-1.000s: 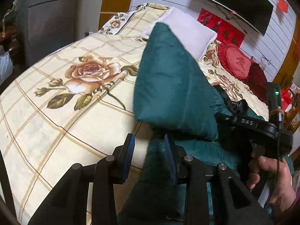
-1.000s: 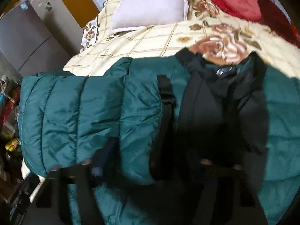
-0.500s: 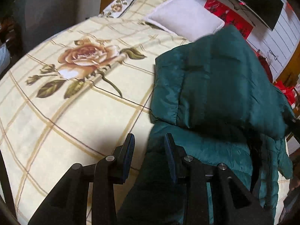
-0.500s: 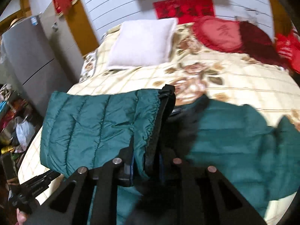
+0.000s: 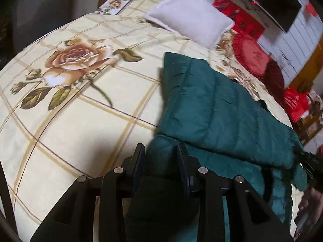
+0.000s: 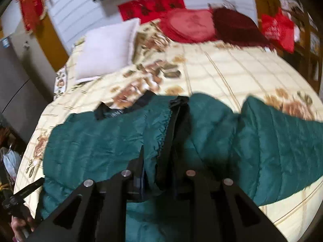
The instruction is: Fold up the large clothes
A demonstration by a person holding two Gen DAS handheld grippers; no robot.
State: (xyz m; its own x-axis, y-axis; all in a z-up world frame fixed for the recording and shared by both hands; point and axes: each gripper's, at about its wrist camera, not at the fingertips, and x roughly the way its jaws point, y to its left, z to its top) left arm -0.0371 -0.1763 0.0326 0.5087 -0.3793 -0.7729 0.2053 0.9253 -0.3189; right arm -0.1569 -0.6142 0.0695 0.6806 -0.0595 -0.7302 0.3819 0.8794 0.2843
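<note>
Item: green jacket, spread across the bed. Right gripper clamps the folded-over front edge; left gripper pinches the hem, jaws part-closed. Handling: lay the panel flat, edges aligned, before releasing; padding likely springs back.

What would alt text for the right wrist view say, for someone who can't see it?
A handheld gripper is clamped shut on the black zipper edge of a green puffer jacket spread over a floral bedspread. A white pillow and red cushions lie beyond.
</note>
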